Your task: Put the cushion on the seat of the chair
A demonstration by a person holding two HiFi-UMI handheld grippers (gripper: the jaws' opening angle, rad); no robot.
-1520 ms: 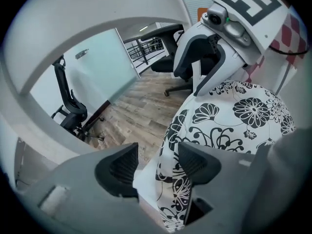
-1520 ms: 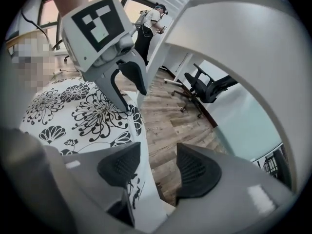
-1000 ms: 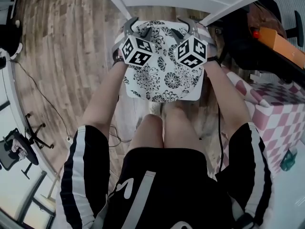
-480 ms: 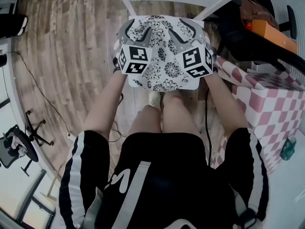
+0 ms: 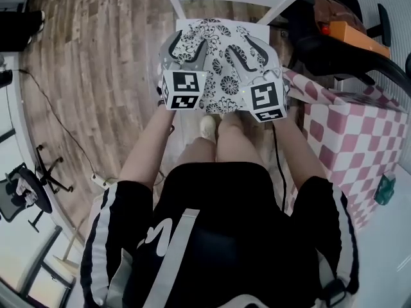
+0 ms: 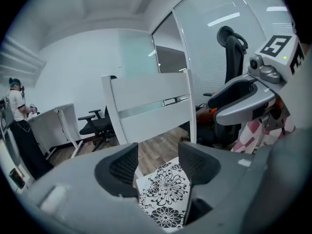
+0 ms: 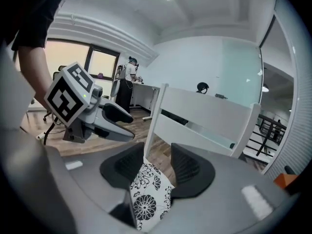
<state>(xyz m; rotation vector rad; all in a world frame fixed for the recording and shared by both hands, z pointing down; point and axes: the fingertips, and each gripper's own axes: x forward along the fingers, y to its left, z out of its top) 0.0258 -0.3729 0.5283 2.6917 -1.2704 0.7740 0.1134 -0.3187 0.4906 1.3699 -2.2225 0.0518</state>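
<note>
Our left gripper (image 6: pixel 156 165) clamps the cushion (image 5: pixel 221 59) at its near edge; the right gripper (image 7: pixel 155 165) jaws are closing on it. It seems light, soft and floppy, so we grip both near corners.

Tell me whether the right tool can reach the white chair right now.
Probably yes: nothing stands between the right tool, jaws closing on the black-and-white floral cushion, and the white slat-backed chair just ahead.
</note>
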